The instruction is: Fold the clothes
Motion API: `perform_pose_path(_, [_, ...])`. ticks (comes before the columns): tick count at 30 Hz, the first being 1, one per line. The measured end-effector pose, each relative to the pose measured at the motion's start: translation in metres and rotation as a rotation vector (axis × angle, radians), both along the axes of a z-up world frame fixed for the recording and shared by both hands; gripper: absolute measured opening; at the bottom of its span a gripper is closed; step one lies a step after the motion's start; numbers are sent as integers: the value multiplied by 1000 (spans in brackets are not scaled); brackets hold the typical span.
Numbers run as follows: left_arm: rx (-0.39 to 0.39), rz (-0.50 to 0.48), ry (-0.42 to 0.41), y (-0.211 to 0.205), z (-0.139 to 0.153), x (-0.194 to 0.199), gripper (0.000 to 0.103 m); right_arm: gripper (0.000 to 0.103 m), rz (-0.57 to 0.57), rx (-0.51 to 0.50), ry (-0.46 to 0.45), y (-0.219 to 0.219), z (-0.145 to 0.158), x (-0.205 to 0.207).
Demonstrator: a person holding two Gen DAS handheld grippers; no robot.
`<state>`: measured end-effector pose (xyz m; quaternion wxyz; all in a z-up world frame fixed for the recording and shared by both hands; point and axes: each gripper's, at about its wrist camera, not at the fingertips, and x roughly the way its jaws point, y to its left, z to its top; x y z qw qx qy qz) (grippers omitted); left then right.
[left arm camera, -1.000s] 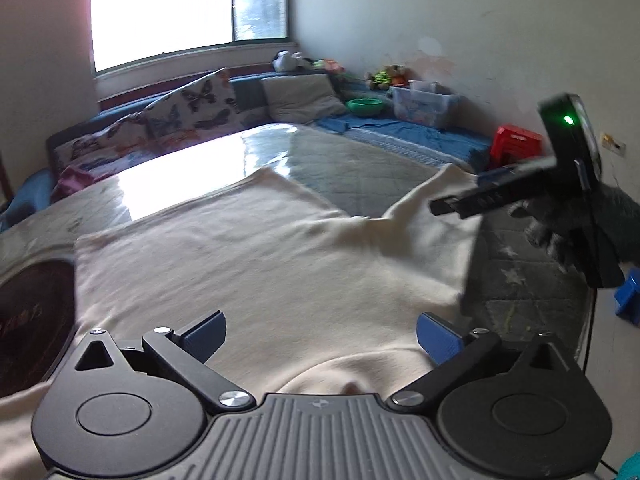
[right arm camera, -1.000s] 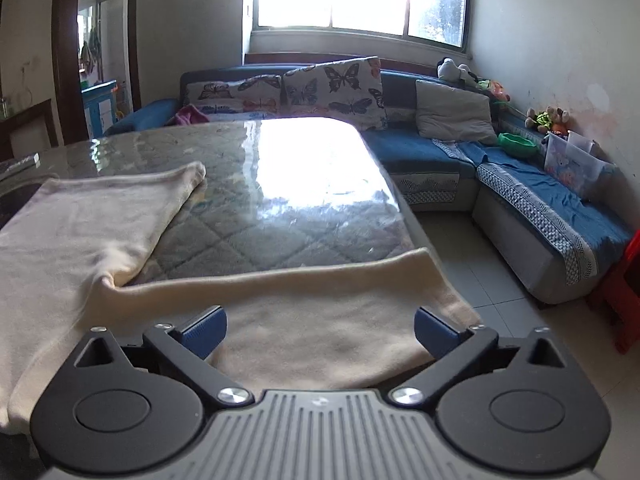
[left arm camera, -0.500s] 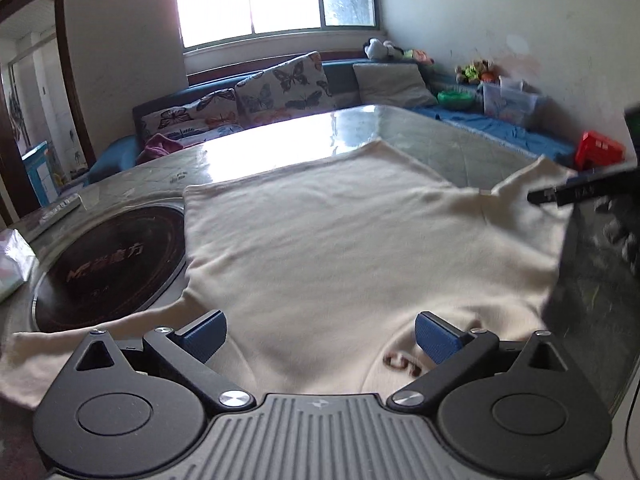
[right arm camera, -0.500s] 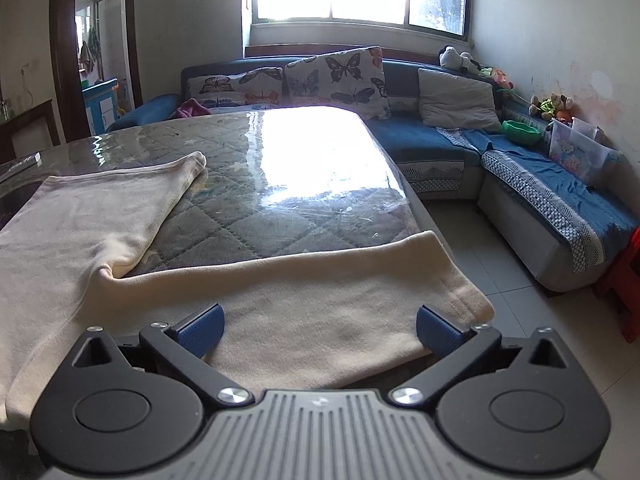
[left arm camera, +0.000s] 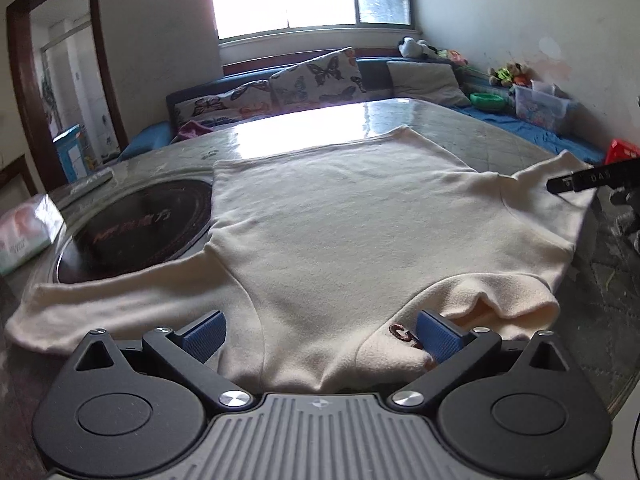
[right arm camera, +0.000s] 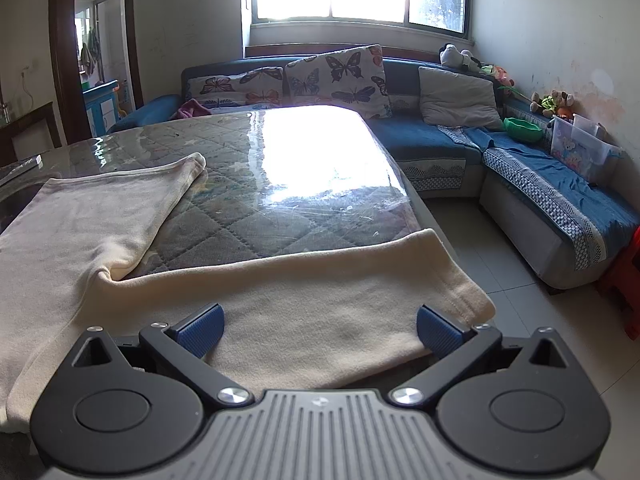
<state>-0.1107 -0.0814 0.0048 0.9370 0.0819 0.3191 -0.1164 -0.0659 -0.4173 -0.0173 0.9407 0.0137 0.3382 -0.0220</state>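
A cream long-sleeved top [left arm camera: 360,232] lies spread flat on the quilted table, back side up, its collar with a red label [left arm camera: 404,334] nearest me. My left gripper [left arm camera: 320,334] stands open over the collar edge, nothing between its blue pads. One sleeve [left arm camera: 100,304] stretches left across a dark round hotplate. In the right wrist view the other sleeve [right arm camera: 320,304] reaches to the table's right edge, and my right gripper [right arm camera: 320,330] hovers open above it. A black part of the right gripper [left arm camera: 592,178] shows at the far right over that sleeve.
A round black induction hotplate [left arm camera: 132,224] is set into the table at left, with a tissue pack [left arm camera: 28,232] beside it. The glass-covered table [right arm camera: 304,176] extends beyond the garment. A blue corner sofa [right arm camera: 520,168] and a red stool [right arm camera: 624,280] stand past the table's edge.
The left wrist view has swung leftward and pulled back, so the collar, left sleeve and hotplate came into sight. My right gripper drew slightly back along the sleeve. Both grippers stayed open.
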Motion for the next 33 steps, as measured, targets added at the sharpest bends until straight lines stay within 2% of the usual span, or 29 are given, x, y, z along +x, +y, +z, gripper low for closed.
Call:
perform_pose_path(3, [-32, 13, 5, 3, -2, 0, 103, 103, 0, 2, 0, -1, 0, 0])
perform_pose_path(7, [-27, 3, 13, 2, 7, 0, 103, 103, 0, 5, 1, -1, 0, 1])
perform_pose_path(11, [-57, -5, -87, -3, 26, -8, 103, 103, 0, 6, 0, -1, 0, 1])
perform_pose_path(15, [-2, -44, -135, -25, 31, -5, 103, 103, -1, 8, 0, -1, 0, 1])
perform_pose_path(19, [102, -123, -99, -45, 14, -4, 103, 103, -1, 10, 0, 0, -1, 1])
perform_pose_path(21, [123, -145, -47, -47, 5, -3, 103, 103, -1, 11, 0, 0, -1, 1])
perform_pose_path(25, [125, -158, -43, -43, 4, -10, 103, 103, -1, 12, -1, 1, -1, 1])
perform_pose_path(27, [94, -145, -55, -37, 10, -13, 103, 103, -1, 11, 0, 1, -1, 1])
perform_pose_path(31, [19, -56, -85, -27, 23, -5, 103, 103, -1, 11, 0, 1, -1, 1])
perform_pose_path(33, [22, -8, -92, -26, 24, 3, 103, 103, -1, 11, 0, 1, -1, 1])
